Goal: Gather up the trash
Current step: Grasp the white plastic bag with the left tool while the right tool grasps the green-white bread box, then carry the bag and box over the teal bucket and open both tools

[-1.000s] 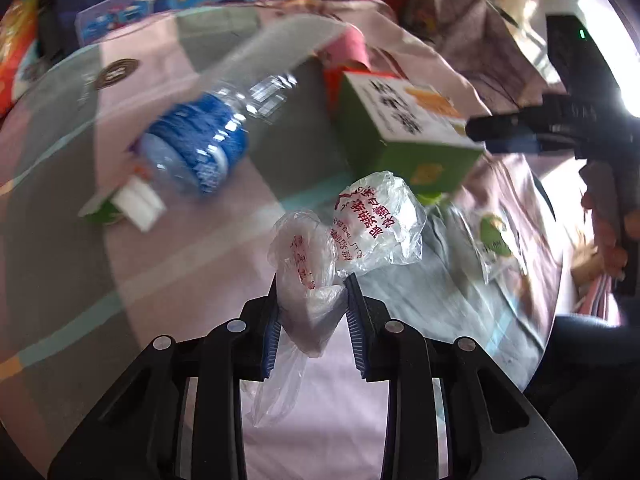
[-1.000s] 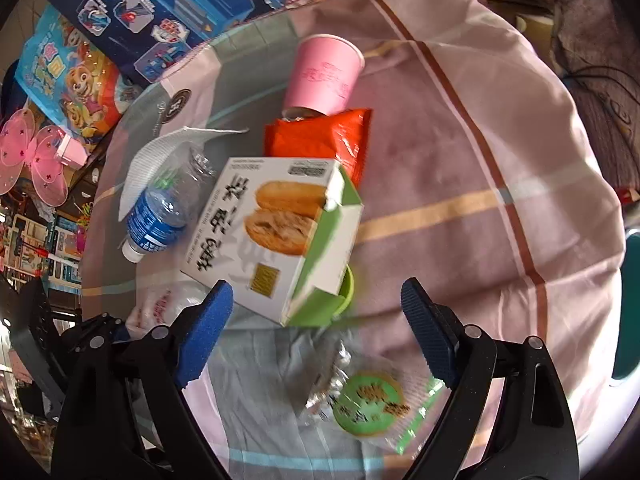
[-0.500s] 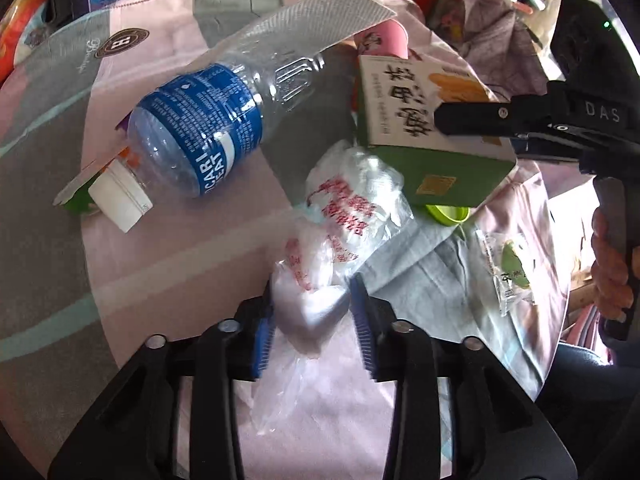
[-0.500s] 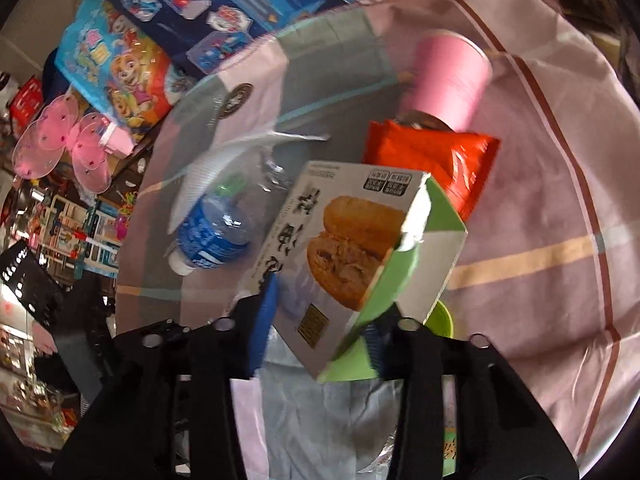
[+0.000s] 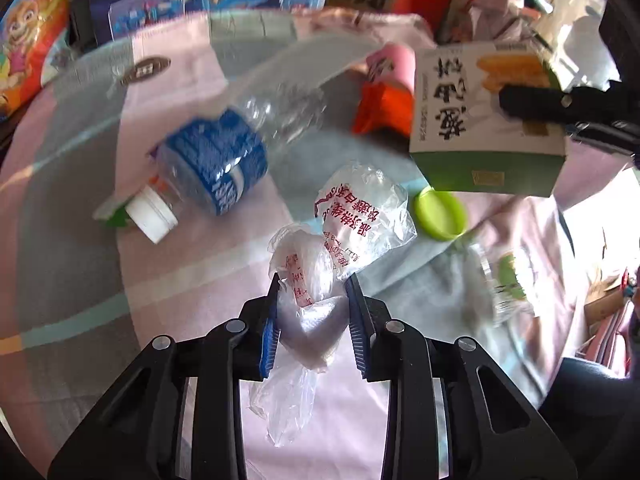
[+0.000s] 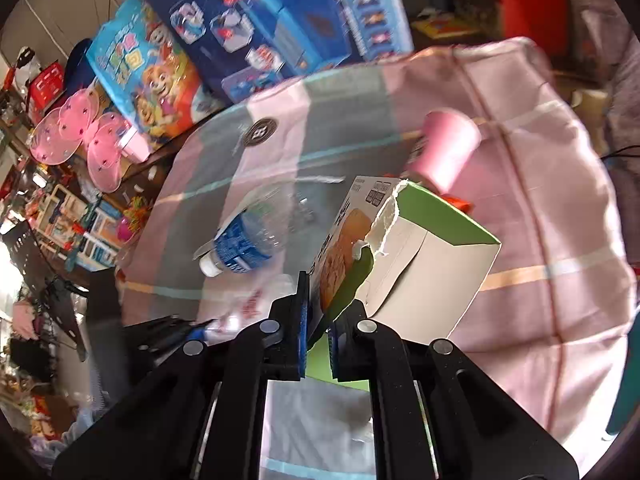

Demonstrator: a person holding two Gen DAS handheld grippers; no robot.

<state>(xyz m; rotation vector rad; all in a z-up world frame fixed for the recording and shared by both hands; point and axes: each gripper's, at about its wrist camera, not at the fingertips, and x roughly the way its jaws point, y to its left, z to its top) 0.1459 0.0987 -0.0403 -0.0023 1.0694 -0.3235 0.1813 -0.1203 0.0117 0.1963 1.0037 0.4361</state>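
Observation:
My left gripper [image 5: 312, 312] is shut on a crumpled clear plastic bag [image 5: 348, 220] with red print, held over the table. My right gripper [image 6: 319, 320] is shut on the torn flap of an open green-and-white food box [image 6: 404, 264] and holds it lifted and tilted; the box also shows in the left wrist view [image 5: 480, 120]. An empty plastic bottle [image 5: 216, 160] with a blue label lies on its side on the table, also in the right wrist view [image 6: 248, 240]. A pink paper cup [image 6: 448, 152], an orange wrapper [image 5: 384, 108] and a green lid [image 5: 440, 216] lie nearby.
The round table has a pink and grey checked cloth [image 6: 540, 200]. A small clear packet with a green label [image 5: 508, 280] lies at the right. Toy boxes [image 6: 280, 20] stand behind the table's far edge.
My right gripper closed on the box and lifted it off the table, uncovering the green lid. My left gripper kept hold of the plastic bag and shifted a little.

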